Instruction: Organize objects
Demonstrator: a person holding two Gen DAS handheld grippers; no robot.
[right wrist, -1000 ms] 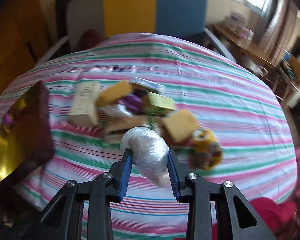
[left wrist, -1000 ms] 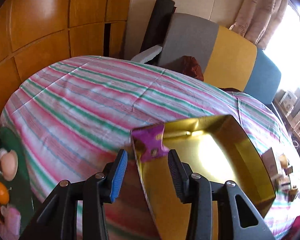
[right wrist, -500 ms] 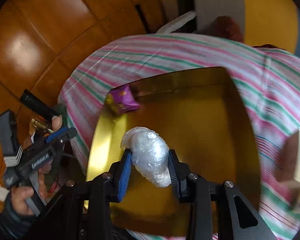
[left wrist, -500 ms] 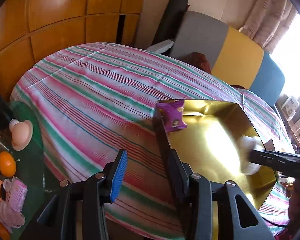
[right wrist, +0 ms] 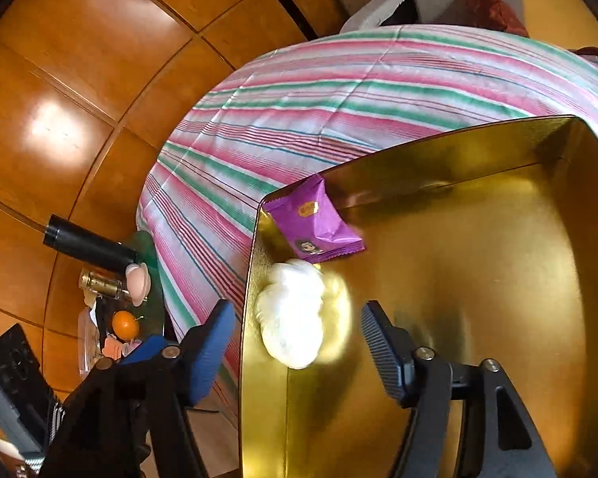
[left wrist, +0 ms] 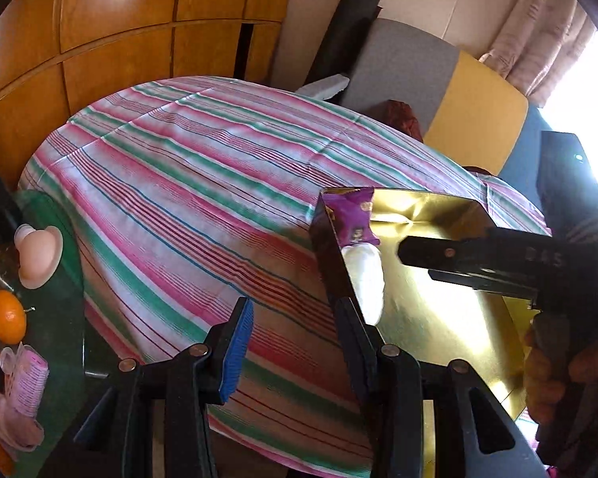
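On a striped tablecloth (left wrist: 187, 183), the near wall of a gold tray (left wrist: 438, 318) is straddled by the left gripper (left wrist: 295, 342), though whether its pads press on the wall cannot be told. Inside, a white plastic-wrapped bundle (right wrist: 295, 314) is seen just below a purple snack packet (right wrist: 319, 223) in the corner. Above the tray, the right gripper (right wrist: 299, 338) is held spread, its jaws having just been opening, with the bundle lying free between them.

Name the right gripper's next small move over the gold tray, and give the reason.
Probably lift the right gripper clear and back toward the table for another item. Its jaws have just been opening, and the white bundle sits free between them on the gold tray, beside the purple packet. The left gripper has the tray's wall between its fingers.
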